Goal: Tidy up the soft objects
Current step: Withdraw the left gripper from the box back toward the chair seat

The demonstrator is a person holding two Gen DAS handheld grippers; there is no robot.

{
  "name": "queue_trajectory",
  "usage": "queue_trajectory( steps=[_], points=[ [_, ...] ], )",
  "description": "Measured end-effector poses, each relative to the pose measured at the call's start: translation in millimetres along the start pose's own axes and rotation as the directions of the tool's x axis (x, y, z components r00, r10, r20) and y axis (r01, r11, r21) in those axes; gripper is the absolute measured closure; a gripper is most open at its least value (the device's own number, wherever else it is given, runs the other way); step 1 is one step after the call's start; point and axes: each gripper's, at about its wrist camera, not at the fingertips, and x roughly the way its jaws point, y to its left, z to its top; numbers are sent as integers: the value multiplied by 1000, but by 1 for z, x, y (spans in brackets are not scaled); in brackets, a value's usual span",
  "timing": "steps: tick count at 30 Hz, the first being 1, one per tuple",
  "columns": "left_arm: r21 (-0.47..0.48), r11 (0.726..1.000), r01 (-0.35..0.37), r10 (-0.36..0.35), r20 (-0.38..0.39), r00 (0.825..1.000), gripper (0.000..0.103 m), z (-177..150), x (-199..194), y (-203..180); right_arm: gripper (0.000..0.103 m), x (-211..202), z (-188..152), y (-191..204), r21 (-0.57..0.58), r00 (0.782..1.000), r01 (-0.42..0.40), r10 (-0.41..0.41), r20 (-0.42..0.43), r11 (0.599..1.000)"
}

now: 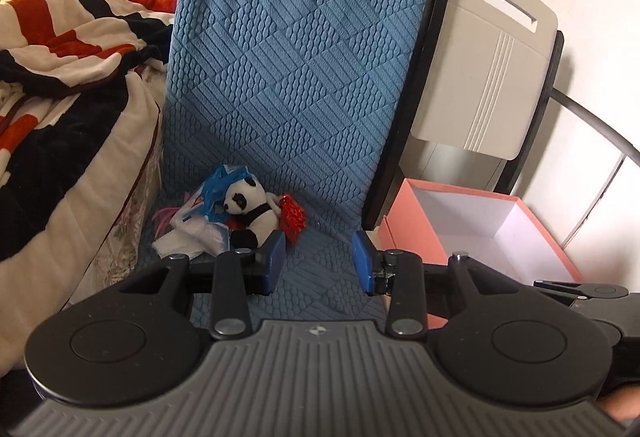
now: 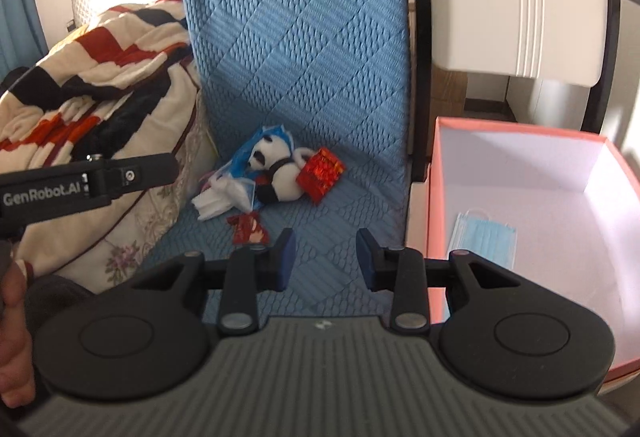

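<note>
- Blue quilted mat (image 1: 296, 77) runs through the middle of both views, with a striped blanket (image 1: 68, 49) heaped along its left edge.
- On the mat near the blanket lies a small pile: a panda toy (image 2: 276, 173), a shiny red packet (image 2: 322, 169) touching the panda, white tissue (image 2: 218, 203), and a red wrapper (image 2: 248, 229) just in front.
- Right of the mat stands a pink box (image 2: 434, 197), holding a blue face mask (image 2: 486, 237).
- Left hand-held gripper (image 1: 318, 263) hangs above the mat, jaws apart, holding nothing.
- Right hand-held gripper (image 2: 326, 257) is likewise parted and empty.
</note>
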Motion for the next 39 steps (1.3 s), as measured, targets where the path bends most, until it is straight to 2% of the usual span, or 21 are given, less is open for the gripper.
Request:
queue_trajectory(
  steps=[6, 19, 22, 25, 39],
  points=[
    [35, 998, -44, 45, -29, 999, 60, -14, 7, 12, 67, 11, -20, 8, 4, 999, 2, -1, -36, 1000],
    [-35, 999, -5, 2, -90, 996, 60, -37, 25, 34, 67, 16, -42, 18, -4, 995, 63, -63, -71, 998],
    [-44, 998, -34, 29, -103, 994, 60, -39, 29, 35, 67, 20, -46, 18, -5, 994, 76, -77, -81, 997],
    [-3, 998, -64, 63, -98, 993, 60, -42, 30, 30, 67, 25, -50, 21, -10, 992, 92, -93, -86, 996],
    [-73, 994, -83, 74, -118, 990, 60, -39, 64, 48, 67, 60, -65, 27, -49, 990, 108, -111, -81, 993]
  ],
)
